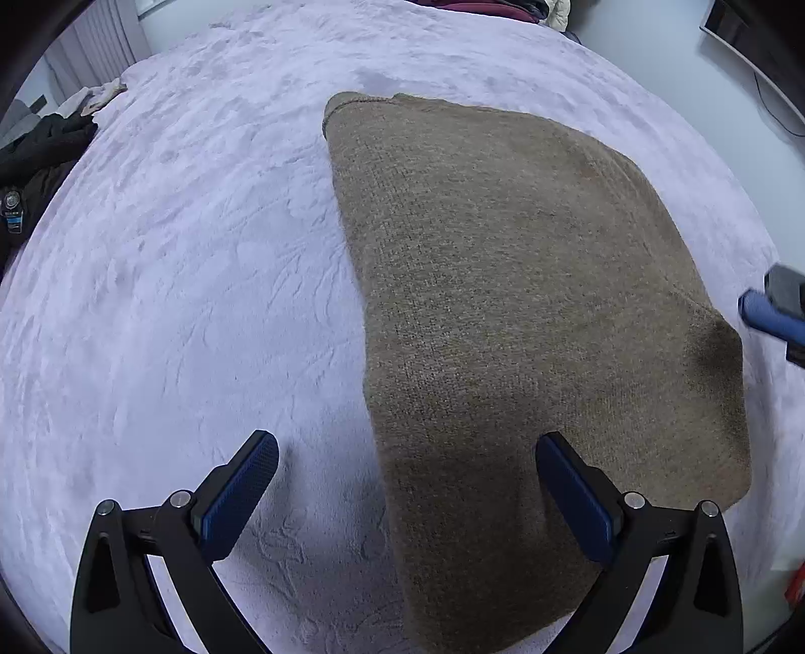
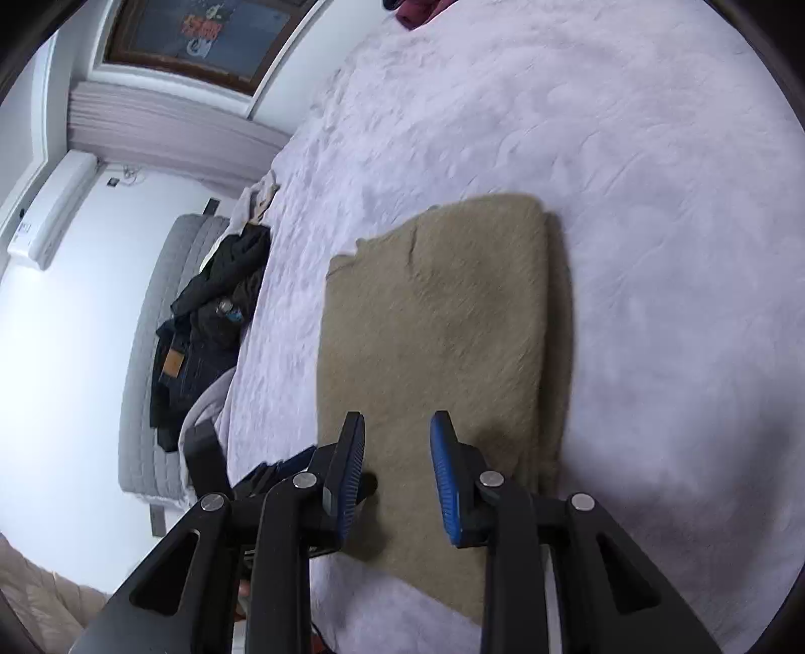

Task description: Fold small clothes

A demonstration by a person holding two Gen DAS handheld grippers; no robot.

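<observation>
A tan knitted garment (image 1: 528, 312) lies folded flat on a pale lilac blanket (image 1: 176, 276). It also shows in the right wrist view (image 2: 437, 322), with a lower layer sticking out along its right side. My left gripper (image 1: 407, 447) is open and empty, hovering over the garment's near left edge. My right gripper (image 2: 397, 427) is open and empty above the garment's near end. One of its blue fingers (image 1: 770, 317) shows at the right edge of the left wrist view.
Dark clothes (image 2: 211, 312) and a light cloth (image 2: 256, 196) are piled at the bed's far side by a grey headboard (image 2: 151, 327). More clothes (image 1: 483, 7) lie at the far end. A wall air conditioner (image 2: 50, 211) hangs beyond.
</observation>
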